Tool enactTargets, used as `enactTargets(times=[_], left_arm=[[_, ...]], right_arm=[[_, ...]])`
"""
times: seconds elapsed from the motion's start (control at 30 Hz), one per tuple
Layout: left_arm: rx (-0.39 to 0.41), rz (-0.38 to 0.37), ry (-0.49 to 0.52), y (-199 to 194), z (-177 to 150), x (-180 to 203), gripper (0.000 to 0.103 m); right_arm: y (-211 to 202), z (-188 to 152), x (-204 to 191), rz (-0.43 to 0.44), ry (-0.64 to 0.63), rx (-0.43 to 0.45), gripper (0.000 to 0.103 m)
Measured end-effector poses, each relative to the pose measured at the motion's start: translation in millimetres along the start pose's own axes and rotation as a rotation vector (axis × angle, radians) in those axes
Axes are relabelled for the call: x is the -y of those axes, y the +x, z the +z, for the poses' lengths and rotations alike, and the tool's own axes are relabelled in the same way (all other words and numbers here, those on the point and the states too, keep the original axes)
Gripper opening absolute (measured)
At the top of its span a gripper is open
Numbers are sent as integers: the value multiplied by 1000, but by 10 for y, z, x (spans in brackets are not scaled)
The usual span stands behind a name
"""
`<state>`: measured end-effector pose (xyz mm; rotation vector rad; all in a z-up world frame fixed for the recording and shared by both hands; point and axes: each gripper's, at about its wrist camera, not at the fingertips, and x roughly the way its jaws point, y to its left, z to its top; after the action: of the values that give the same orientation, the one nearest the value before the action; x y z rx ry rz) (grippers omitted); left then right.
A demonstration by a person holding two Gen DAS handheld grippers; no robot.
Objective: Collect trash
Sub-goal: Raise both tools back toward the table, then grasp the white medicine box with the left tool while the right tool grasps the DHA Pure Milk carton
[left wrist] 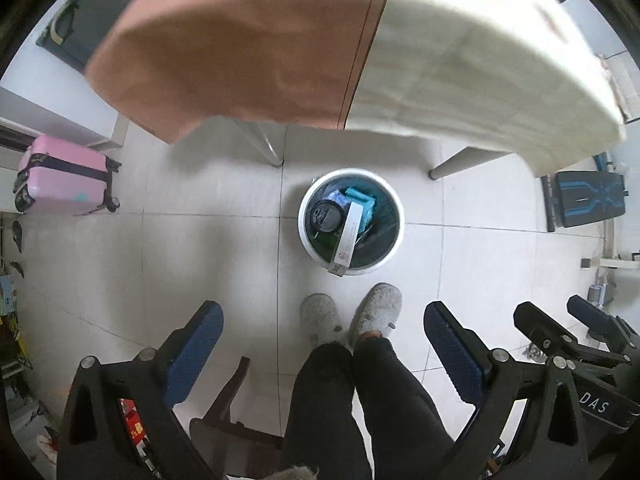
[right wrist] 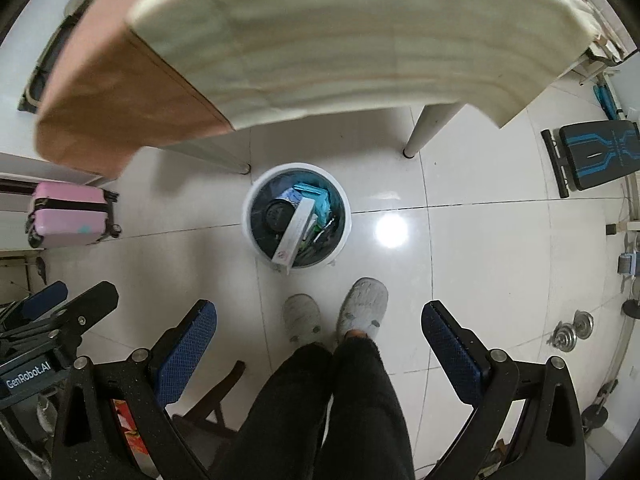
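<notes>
A white round trash bin [left wrist: 308,216] with a dark liner stands on the tiled floor under the table edge; it also shows in the right wrist view [right wrist: 252,200]. Inside lie a black lid [left wrist: 326,216], a long white box [left wrist: 349,236] and a teal pack [left wrist: 362,200]. My left gripper [left wrist: 322,320] is open and empty, high above the floor, pointing down in front of the bin. My right gripper [right wrist: 320,316] is open and empty too, beside the left one.
A table with an orange cloth [left wrist: 240,48] and a cream cloth [left wrist: 480,52] hangs over the bin. The person's legs and grey slippers [left wrist: 348,312] stand before it. A pink suitcase [left wrist: 64,176] lies left, a black-blue bench [left wrist: 588,200] right, dumbbell weights [right wrist: 572,328] far right.
</notes>
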<state>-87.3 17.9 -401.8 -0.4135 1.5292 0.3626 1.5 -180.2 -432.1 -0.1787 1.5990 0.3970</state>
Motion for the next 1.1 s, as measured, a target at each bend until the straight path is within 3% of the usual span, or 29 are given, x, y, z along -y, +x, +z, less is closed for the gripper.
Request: enactTargets(times=[0.13,0.27,0.47,0.63,0.73,0.87,1.1], left_arm=[[37,2,-5,-436,-19,-3,102],[123,32,11,-896,103,40,102],[242,56,-3,-1363,732,130,102],[292,104,-11,-1486,1549,346,102],[285,114,-49,-1415,2230,514,102],[227,101,-130,-1307,3090,694,102],[118,0,-320,-782,4682,910,102]], right_arm=[[-566,-59,-47,31,15,25,103],[-1014,41,-51,102,59,58,103],[-1675,650,35,180,101,153,103],[-2010,1619,313,202,106,233,103],[-2040,2315,534,204,100,243,103],[-1974,3468,755,164,54,205,103],[-1471,5414,817,44,-86,146,101]])
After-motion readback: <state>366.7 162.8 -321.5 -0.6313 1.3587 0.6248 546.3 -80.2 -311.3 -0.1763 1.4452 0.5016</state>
